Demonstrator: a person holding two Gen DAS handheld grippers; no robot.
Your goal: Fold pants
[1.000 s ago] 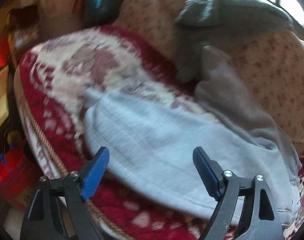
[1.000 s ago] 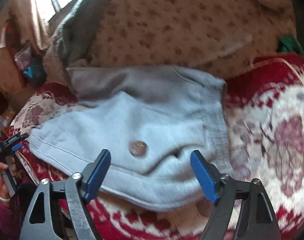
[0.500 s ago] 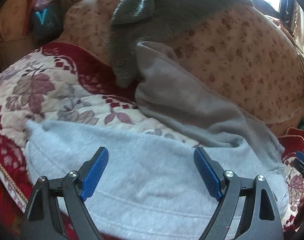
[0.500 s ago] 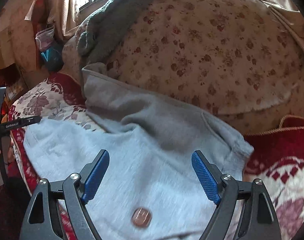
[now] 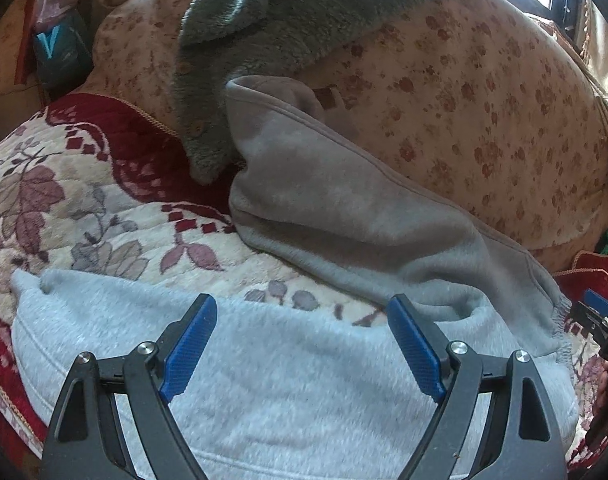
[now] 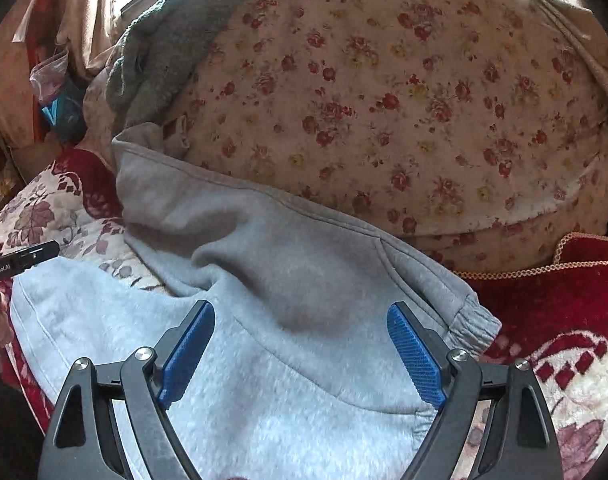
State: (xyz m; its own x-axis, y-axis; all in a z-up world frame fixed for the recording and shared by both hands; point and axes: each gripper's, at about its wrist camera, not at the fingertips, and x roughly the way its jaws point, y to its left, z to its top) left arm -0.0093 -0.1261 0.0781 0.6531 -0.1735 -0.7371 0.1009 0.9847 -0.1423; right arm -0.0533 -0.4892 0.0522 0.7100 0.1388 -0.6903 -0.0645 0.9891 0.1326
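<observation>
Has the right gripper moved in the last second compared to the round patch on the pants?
Yes. The right gripper has moved forward over the pants toward the floral cushion; the patch has slipped to the view's bottom edge.

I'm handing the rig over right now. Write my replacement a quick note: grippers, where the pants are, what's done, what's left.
Left gripper: open, holding nothing, above the near leg.
Right gripper: open, holding nothing, above the waistband end.
Pants: light grey, spread on the red floral blanket; one leg lies along the front edge, the other runs up against the floral cushion, beside a grey towel.
Done: no fold visible.
Left: probably bring the far leg onto the near one, then fold lengthwise.
</observation>
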